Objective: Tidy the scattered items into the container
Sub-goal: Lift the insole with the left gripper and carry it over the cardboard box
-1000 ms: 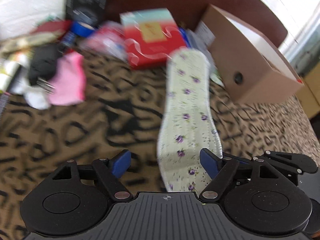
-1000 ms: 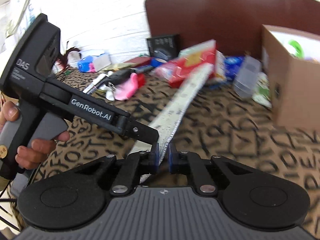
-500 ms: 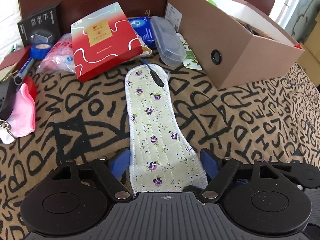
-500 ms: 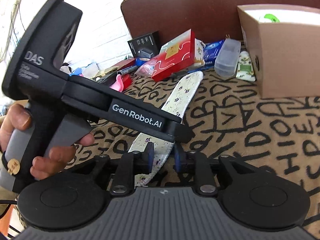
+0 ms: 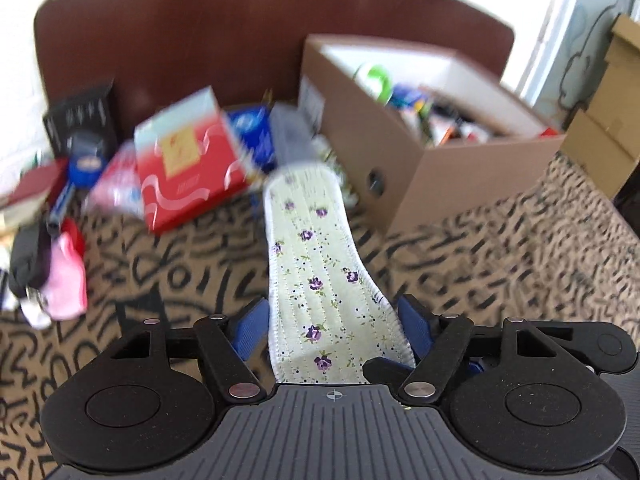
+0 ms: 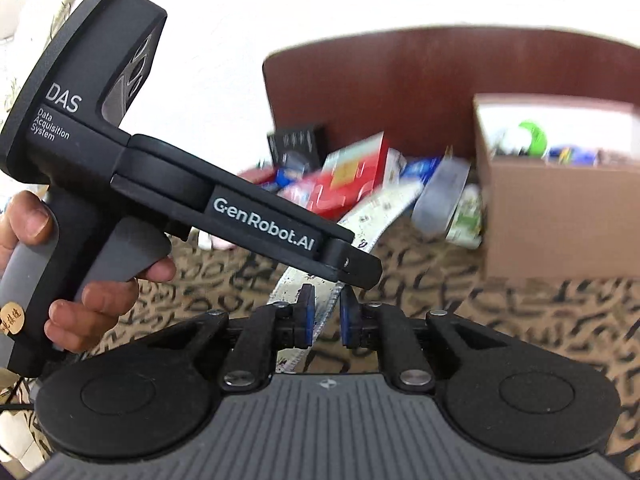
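Note:
A long floral insole hangs above the patterned bedspread, its far tip toward the open cardboard box. My left gripper spans the insole's near end across its width. Its jaws are closing, and both blue pads touch the insole's edges. In the right wrist view the left gripper crosses in front, held by a person's hand. The insole runs edge-on between the pads of my right gripper. That gripper's narrow jaws are closing on it. The box holds several items.
Loose items lie along the brown headboard: a red gift box, a clear plastic case, a black box and blue packets. A pink cloth and dark bits lie at the left. Bare bedspread stretches in front of the box.
The insole lay flat on the bedspread half a second ago and now hangs raised. The left jaws have narrowed onto it. The right jaws widened, then narrowed again. Both hands rose.

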{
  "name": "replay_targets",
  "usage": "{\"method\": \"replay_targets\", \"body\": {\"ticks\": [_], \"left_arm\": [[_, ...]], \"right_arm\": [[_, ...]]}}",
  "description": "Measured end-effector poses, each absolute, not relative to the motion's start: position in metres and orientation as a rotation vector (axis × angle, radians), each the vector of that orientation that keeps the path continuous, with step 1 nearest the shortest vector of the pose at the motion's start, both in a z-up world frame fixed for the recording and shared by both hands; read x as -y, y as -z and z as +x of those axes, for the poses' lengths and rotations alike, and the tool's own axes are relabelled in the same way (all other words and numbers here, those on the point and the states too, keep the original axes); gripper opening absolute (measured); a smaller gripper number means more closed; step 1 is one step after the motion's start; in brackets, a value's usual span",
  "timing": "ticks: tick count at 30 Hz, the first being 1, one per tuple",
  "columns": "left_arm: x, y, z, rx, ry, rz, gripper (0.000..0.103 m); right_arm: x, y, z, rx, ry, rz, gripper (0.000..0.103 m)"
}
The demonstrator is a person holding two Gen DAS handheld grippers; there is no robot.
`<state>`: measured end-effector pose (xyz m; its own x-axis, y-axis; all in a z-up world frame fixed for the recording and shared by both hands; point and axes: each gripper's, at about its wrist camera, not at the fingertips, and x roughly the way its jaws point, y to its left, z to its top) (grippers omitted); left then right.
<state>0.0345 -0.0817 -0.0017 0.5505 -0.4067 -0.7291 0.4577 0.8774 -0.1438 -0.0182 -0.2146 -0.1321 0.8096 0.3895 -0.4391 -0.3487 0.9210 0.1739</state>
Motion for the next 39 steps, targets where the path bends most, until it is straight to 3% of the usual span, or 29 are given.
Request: {"method": "replay_targets", "body": {"ticks": [7, 16, 33, 36, 37, 38, 39], "left_arm": [[0.102, -0.048, 0.024, -0.709, 0.543, 0.079, 0.073], [0.16, -0.088, 0.065, -0.606, 0.624, 0.095, 0.073], [0.271, -0.046, 0.19, -0.643, 0.75, 0.09, 0.074], [0.279, -0.037, 0.203, -0.645, 0.764, 0.093, 0.083], [0.28, -0.035, 0.205, -0.643, 0.762, 0.096, 0.088], [0.279, -0.033, 0.206, -0.642, 0.758, 0.102, 0.091], [0.277, -0.032, 0.205, -0.638, 0.754, 0.104, 0.098]], "right_arm": [[0.235, 0.092, -0.029, -0.355, -0.383, 0.071, 0.012], [0.274, 0.059, 0.004, -0.243, -0.266, 0.007, 0.013], [0.367, 0.082, 0.109, -0.31, -0.075, 0.027, 0.013], [0.375, 0.088, 0.122, -0.329, -0.052, 0.023, 0.014], [0.377, 0.091, 0.125, -0.34, -0.035, 0.017, 0.025], [0.377, 0.094, 0.127, -0.349, -0.006, 0.0, 0.048], [0.376, 0.096, 0.126, -0.351, 0.021, -0.019, 0.061]]}}
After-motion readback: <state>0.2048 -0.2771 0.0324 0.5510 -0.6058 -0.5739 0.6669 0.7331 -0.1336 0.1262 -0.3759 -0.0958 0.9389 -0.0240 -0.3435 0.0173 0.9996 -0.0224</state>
